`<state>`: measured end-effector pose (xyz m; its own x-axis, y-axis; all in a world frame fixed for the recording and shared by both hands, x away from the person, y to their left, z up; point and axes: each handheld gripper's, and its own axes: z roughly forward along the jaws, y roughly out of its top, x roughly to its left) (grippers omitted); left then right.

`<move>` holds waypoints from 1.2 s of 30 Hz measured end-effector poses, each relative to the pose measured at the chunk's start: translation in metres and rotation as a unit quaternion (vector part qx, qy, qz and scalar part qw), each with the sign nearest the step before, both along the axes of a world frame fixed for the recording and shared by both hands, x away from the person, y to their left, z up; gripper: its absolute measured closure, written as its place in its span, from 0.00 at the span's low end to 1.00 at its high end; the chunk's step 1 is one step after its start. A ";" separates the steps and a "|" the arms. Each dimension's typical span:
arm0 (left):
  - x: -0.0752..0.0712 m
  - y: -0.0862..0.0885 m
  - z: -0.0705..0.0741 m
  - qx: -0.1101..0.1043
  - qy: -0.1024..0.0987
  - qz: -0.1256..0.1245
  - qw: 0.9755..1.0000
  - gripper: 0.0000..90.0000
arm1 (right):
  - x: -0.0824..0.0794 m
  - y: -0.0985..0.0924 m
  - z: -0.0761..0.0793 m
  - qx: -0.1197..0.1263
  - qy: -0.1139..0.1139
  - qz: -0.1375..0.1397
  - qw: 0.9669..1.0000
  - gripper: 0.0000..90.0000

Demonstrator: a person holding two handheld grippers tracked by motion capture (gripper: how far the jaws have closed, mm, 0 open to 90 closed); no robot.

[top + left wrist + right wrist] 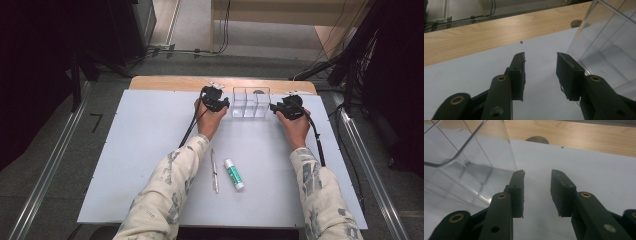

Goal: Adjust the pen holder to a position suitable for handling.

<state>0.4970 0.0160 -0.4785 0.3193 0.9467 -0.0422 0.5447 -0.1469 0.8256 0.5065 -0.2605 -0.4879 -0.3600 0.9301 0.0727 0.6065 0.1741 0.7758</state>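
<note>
1. A clear box [250, 102] with dividers is sitting near the far edge of the white mat [140, 150], between the two grippers.
2. The left gripper [223, 104] is hovering just beside the box's left wall; in the left gripper view that wall [604, 42] is rising right next to the right-hand jaw.
3. Its jaws are standing partly apart with nothing but bare mat [541, 75] between them, so this gripper is released and gripping nothing.
4. The right gripper [274, 107] is sitting just beside the box's right wall; in the right gripper view the box [466, 162] is lying to the left of the jaws, very close to the left one, though contact is unclear.
5. Its jaws are also standing partly apart over bare mat [537, 202], released, holding nothing.
6. A pen [214, 171] and a glue stick [234, 174] are lying side by side on the mat, near the person's forearms and well apart from the box.
7. A strip of the wooden table [170, 83] is showing beyond the mat's far edge.
</note>
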 end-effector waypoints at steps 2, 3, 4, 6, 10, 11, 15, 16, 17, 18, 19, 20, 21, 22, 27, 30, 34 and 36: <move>0.001 -0.004 0.001 -0.005 0.000 -0.005 1.000 0.75 | 0.000 0.001 0.000 0.004 -0.003 0.001 1.000 0.73; 0.001 -0.006 0.002 -0.004 0.002 -0.009 1.000 0.77 | 0.000 0.002 0.001 0.007 -0.003 0.003 1.000 0.75; 0.001 -0.009 0.002 -0.005 0.001 -0.013 1.000 0.77 | -0.001 0.003 0.001 0.008 -0.003 0.005 1.000 0.75; 0.000 -0.011 0.003 0.000 0.000 -0.011 1.000 0.78 | -0.001 0.006 0.002 0.007 -0.006 0.015 1.000 0.77; -0.001 -0.012 0.004 -0.001 0.005 -0.017 1.000 0.82 | -0.002 0.007 0.003 0.019 -0.003 0.022 1.000 0.85; -0.002 -0.012 0.004 0.004 0.006 -0.022 1.000 0.84 | -0.003 0.008 0.003 0.023 -0.001 0.023 0.999 0.88; -0.005 -0.009 0.002 0.010 0.010 -0.024 1.000 0.89 | -0.007 0.015 0.003 0.020 -0.004 0.035 0.999 0.94; -0.006 -0.007 0.001 0.007 0.011 -0.024 1.000 0.90 | -0.008 0.016 0.003 0.021 -0.003 0.037 0.999 0.94; -0.007 -0.005 0.001 0.008 0.013 -0.026 1.000 0.91 | -0.009 0.017 0.004 0.023 -0.003 0.039 0.999 0.95; -0.009 -0.003 0.000 0.008 0.013 -0.028 0.999 0.92 | -0.010 0.018 0.003 0.025 -0.004 0.042 0.999 0.95; -0.010 -0.001 -0.001 0.005 0.012 -0.028 1.000 0.92 | -0.011 0.020 0.003 0.026 -0.004 0.045 0.999 0.96; -0.012 0.001 -0.001 0.004 0.013 -0.029 0.999 0.93 | -0.012 0.021 0.003 0.028 -0.002 0.047 0.998 0.96; -0.014 0.004 -0.001 0.007 0.015 -0.031 0.999 0.93 | -0.014 0.023 0.003 0.029 -0.001 0.051 0.998 0.97; -0.017 0.007 -0.001 0.008 0.015 -0.031 0.999 0.94 | -0.016 0.026 0.003 0.027 -0.001 0.053 0.998 0.97; -0.029 0.022 -0.002 0.005 0.017 -0.031 0.999 0.96 | -0.026 0.038 0.004 0.025 -0.005 0.077 0.997 0.97; -0.039 0.029 -0.002 0.008 0.022 -0.034 0.999 0.98 | -0.033 0.044 0.003 0.028 -0.004 0.085 0.996 0.97; -0.052 0.038 -0.003 0.011 0.026 -0.037 0.999 1.00 | -0.045 0.052 0.002 0.032 -0.002 0.095 0.995 0.97; -0.057 0.042 -0.003 0.011 0.027 -0.039 0.999 1.00 | -0.051 0.056 0.002 0.033 -0.003 0.103 0.994 0.97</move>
